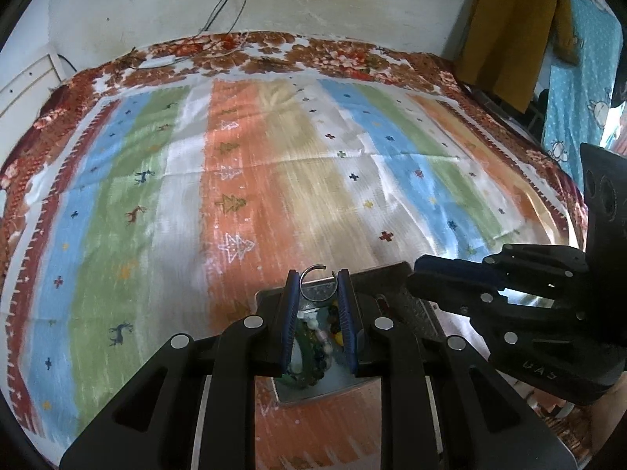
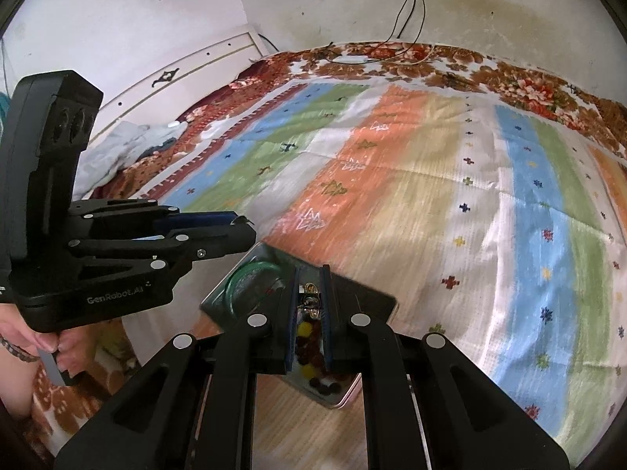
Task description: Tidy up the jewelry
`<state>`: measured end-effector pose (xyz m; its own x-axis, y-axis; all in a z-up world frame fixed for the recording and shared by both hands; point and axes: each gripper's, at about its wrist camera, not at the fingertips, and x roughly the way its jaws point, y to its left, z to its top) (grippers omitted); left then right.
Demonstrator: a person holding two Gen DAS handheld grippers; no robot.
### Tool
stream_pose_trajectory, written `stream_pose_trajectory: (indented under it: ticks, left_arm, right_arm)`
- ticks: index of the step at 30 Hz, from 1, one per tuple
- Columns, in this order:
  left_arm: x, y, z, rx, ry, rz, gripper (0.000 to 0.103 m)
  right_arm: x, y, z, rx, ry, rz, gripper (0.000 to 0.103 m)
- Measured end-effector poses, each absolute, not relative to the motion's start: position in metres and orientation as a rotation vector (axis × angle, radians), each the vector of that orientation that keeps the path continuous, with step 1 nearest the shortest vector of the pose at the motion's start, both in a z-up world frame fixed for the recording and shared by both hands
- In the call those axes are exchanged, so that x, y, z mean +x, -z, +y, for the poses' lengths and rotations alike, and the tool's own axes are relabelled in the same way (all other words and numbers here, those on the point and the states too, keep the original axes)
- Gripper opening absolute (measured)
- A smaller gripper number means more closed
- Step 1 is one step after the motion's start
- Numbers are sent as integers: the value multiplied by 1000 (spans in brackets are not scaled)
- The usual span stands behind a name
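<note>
The left gripper is clamped on a silver ring above the tray of beads. The right gripper hangs over it, fingers slightly apart, holding nothing. A striped cloth stretches beyond.

one tray, one silver ring, two grippers

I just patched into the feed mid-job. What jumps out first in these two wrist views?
The left gripper pinches an open silver ring between its blue fingertips, right above a metal tray of jewelry. In that tray lie a green bangle and dark and yellow beads, seen between the right gripper's narrow fingers. Everything sits on a bright striped cloth spread over the bed.
</note>
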<state>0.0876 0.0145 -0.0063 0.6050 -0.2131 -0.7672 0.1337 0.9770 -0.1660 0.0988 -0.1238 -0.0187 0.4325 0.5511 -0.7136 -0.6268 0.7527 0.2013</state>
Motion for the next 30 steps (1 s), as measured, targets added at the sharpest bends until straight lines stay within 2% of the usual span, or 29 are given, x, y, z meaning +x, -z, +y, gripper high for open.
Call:
stream_pose_trajectory:
  ticks: [8,9,11,13,15,22,30]
  left_arm:
    - [84,9,15,-124,213,918,19]
    - [84,10,16,-127,209,919,21]
    - [85,10,19,-140,203,925,35]
    - [86,10,21,-155,199,929,36]
    - [86,11,24,-173,200,932,36]
    - [83,10,27,-182,189,924,38]
    - [62,8,28,-166,174,902,50]
  right_arm:
    - [98,22,-123,-81,-750,884,11]
    - [99,24,-123,-75,-756,897,11]
    - [100,26,-123,-77,-751,910,11]
    - [101,26,-124,-73,-744,911,17]
    - [100,24,-128,-55,-743,908,31]
    - [97,23,-135,-45,-731,902,36]
    - [79,15,-149,-88,-656,814,52]
